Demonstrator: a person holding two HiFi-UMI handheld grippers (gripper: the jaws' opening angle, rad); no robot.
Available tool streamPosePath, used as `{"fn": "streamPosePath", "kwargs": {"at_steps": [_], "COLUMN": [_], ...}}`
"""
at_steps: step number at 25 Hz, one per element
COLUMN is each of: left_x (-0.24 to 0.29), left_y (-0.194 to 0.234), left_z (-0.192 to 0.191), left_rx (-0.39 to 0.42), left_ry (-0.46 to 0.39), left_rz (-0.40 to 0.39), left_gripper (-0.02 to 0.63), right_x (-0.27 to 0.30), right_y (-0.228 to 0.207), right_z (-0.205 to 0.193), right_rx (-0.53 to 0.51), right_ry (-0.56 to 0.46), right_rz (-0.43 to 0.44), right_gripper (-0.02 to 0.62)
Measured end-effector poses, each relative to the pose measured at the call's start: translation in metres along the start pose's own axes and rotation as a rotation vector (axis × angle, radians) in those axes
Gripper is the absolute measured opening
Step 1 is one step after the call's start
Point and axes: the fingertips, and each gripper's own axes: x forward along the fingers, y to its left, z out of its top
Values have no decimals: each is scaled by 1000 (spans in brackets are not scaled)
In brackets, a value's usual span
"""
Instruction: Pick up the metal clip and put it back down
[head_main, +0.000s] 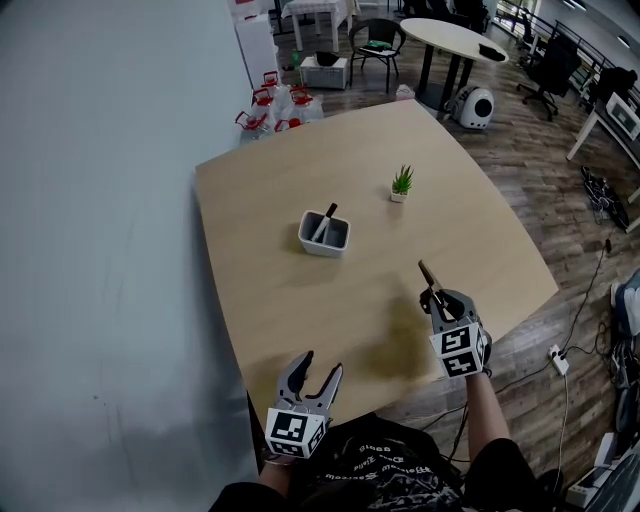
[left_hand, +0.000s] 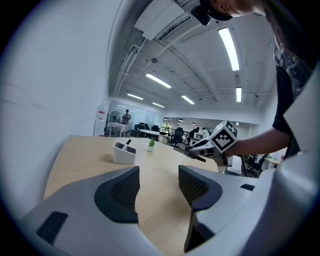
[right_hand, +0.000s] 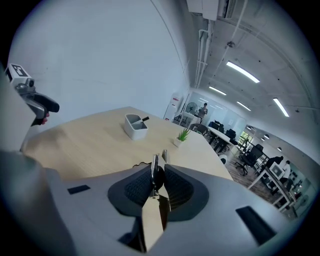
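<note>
Item: metal clip (right_hand: 156, 169). We hold it pinched between right gripper (head_main: 438, 297) pads, over table (head_main: 250, 200), 4 o'clock from white holder (head_main: 324, 233). Left gripper (head_main: 316, 376): jaws apart, empty. We judge clip light, stiff, slick; best gripped across flat middle.

Holder (head_main: 324, 233) sits left of plant (head_main: 401, 183) on table (head_main: 270, 300), metal clip (head_main: 429, 277) before them.

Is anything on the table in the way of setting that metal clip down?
Nothing visible is. The right claw holds the metal clip over a bare part of the table. The white holder and the small plant stand farther back, well clear.
</note>
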Motion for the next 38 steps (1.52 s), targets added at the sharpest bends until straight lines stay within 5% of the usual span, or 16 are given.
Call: {"fn": "streamPosePath", "kwargs": {"at_steps": [6, 18, 20, 26, 34, 38], "left_x": [14, 42, 43, 42, 40, 37], "left_y": [5, 15, 19, 25, 26, 27], "left_z": [-2, -5, -5, -4, -6, -8], "left_rx": [-11, 1, 1, -10, -4, -5], "left_ry": [22, 72, 79, 89, 88, 94], "left_rz": [5, 20, 27, 52, 54, 69], "left_gripper": [247, 247, 247, 247, 247, 247], "right_x": [42, 116, 122, 126, 130, 132], "right_y": [-22, -72, -77, -79, -70, -60], "right_z": [-18, -57, -63, -63, -68, -70], "right_rx": [-116, -142, -135, -132, -253, -214], "right_ry": [63, 159, 169, 162, 164, 165], "right_rz": [-6, -58, -66, -60, -103, -37], "right_gripper": [75, 70, 21, 18, 20, 59]}}
